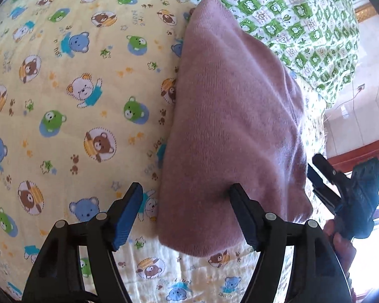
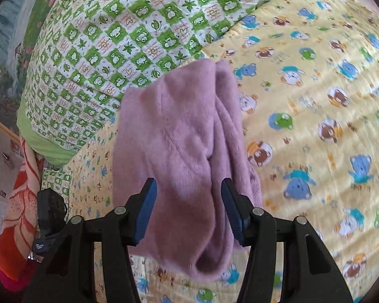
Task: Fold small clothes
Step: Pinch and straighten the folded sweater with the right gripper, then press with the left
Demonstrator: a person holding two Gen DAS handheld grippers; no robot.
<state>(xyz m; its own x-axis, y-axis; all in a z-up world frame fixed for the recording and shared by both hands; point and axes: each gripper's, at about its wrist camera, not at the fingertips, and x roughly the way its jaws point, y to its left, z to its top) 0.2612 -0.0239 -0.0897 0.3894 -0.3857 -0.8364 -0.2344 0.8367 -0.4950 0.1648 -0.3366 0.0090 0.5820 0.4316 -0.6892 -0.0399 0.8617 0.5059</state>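
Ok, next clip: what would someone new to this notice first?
The folded pink knit garment, lying on the yellow bear-print quilt in the middle of both views. Behind it sits a green-and-white checked pillow. Both grippers are open near the garment's close end: the left gripper at its left edge, the right gripper straddling it.

The bed is covered by a pale yellow quilted sheet printed with cartoon bears. On it lies a folded pink knit garment, its far end touching a green-and-white checked quilt bunched along the bed's far side. An orange floral blanket hangs by the edge.
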